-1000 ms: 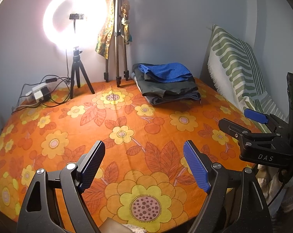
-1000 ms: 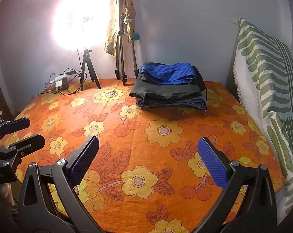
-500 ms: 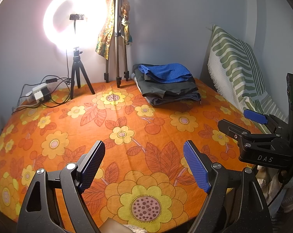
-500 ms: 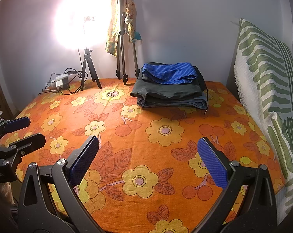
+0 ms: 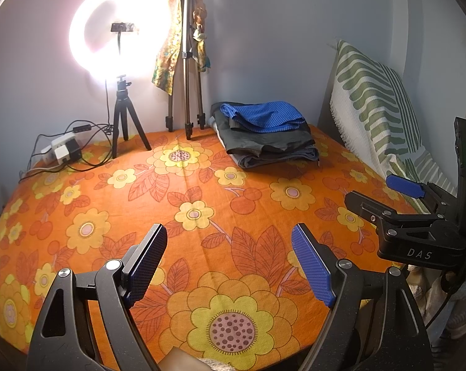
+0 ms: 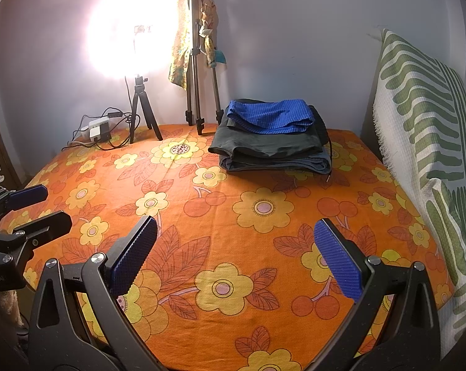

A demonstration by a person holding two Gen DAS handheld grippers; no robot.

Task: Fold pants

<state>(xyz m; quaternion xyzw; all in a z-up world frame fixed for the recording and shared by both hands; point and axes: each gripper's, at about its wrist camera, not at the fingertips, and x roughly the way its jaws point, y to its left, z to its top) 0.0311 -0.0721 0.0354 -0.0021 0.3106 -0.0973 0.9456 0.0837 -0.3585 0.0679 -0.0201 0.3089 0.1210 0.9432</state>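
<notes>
Both the left gripper (image 5: pixel 230 259) and right gripper (image 6: pixel 236 253) are hovering with jaws released, folded pants (image 6: pixel 271 142) lying at twelve o'clock on the bed (image 6: pixel 202 216).

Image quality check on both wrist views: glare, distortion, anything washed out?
Left wrist view: the lit ring light on its small black tripod blooms, yet its ring shape survives; fisheye bulges the orange floral bedspread. Right wrist view: the same light blows out to a white blob that hides the ring; the folded stack of dark and blue clothes stays sharp; corners vignette dark.
</notes>
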